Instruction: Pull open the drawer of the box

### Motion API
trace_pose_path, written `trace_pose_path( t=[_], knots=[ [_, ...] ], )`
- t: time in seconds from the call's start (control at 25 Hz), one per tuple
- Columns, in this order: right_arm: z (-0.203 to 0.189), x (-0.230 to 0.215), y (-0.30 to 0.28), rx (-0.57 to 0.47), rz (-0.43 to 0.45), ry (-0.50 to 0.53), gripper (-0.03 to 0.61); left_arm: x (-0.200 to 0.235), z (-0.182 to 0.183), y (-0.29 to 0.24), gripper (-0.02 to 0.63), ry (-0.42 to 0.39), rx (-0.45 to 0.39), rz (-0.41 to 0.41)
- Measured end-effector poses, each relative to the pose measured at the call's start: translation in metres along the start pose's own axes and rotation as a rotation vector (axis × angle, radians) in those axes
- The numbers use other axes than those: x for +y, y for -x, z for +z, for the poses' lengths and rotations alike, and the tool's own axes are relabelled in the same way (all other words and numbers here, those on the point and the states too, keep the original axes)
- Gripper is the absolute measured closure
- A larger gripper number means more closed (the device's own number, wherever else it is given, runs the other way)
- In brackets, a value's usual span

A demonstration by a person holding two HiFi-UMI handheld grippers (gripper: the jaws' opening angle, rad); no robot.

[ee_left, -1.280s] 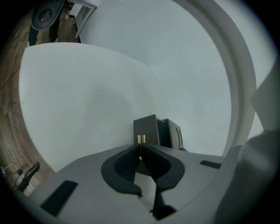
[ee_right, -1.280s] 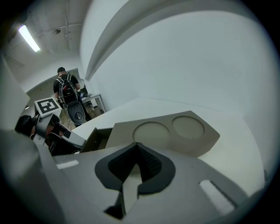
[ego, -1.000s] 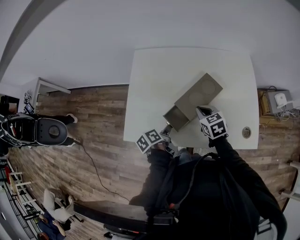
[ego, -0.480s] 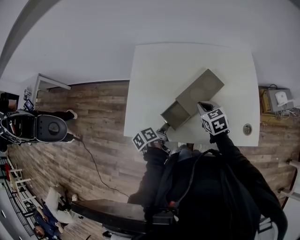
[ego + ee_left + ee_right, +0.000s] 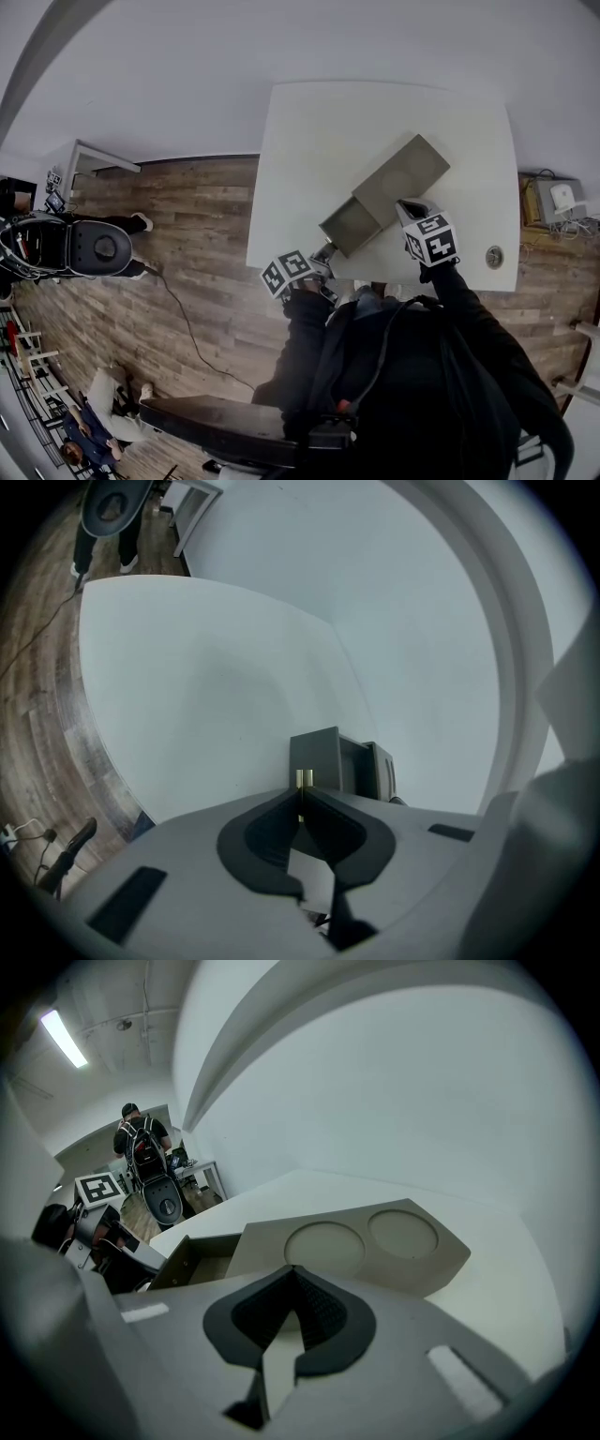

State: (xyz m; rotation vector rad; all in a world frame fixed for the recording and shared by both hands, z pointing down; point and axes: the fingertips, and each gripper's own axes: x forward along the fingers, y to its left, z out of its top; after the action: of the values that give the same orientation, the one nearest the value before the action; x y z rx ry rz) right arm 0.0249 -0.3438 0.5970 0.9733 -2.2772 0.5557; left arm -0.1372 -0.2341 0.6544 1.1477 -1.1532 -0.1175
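Observation:
A grey-brown box (image 5: 401, 178) lies slantwise on the white table (image 5: 309, 131); its top has two round recesses (image 5: 323, 1246). Its drawer (image 5: 349, 225) stands pulled out toward the table's front edge, and its hollow shows in the right gripper view (image 5: 192, 1260). My left gripper (image 5: 323, 255) is shut on the drawer's small brass knob (image 5: 302, 779), in front of the dark drawer front (image 5: 314, 754). My right gripper (image 5: 298, 1279) is shut with nothing in it. Its tips rest at the box's near edge (image 5: 405, 208).
A small round object (image 5: 493, 262) sits near the table's front right corner. A side stand with a white device (image 5: 560, 199) is at the right. On the wood floor at the left are a dark wheeled machine (image 5: 94, 248), a cable (image 5: 187, 323) and a person (image 5: 141, 1133).
The drawer has slid further out of the box toward the table's front edge. My left gripper has drawn back toward me with the knob. The right gripper has barely moved.

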Motion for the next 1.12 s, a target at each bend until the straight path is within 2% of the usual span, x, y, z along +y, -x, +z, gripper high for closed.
trace_pose_path(
  t=[0.12, 0.72, 1.12],
  knots=[
    [-0.0007, 0.0013, -0.0004, -0.009, -0.002, 0.007, 0.586, 0.0033, -0.0003, 0.0022, 0.592, 0.029, -0.001, -0.015],
    [-0.0006, 0.0007, -0.0013, 0.013, 0.010, 0.016, 0.586, 0.0052, 0.0019, 0.0048, 0.595, -0.022, -0.016, 0.030],
    [0.0000, -0.0017, -0.0020, 0.022, 0.013, 0.017, 0.586, 0.0087, 0.0018, 0.0089, 0.597, -0.009, -0.021, 0.034]
  ],
)
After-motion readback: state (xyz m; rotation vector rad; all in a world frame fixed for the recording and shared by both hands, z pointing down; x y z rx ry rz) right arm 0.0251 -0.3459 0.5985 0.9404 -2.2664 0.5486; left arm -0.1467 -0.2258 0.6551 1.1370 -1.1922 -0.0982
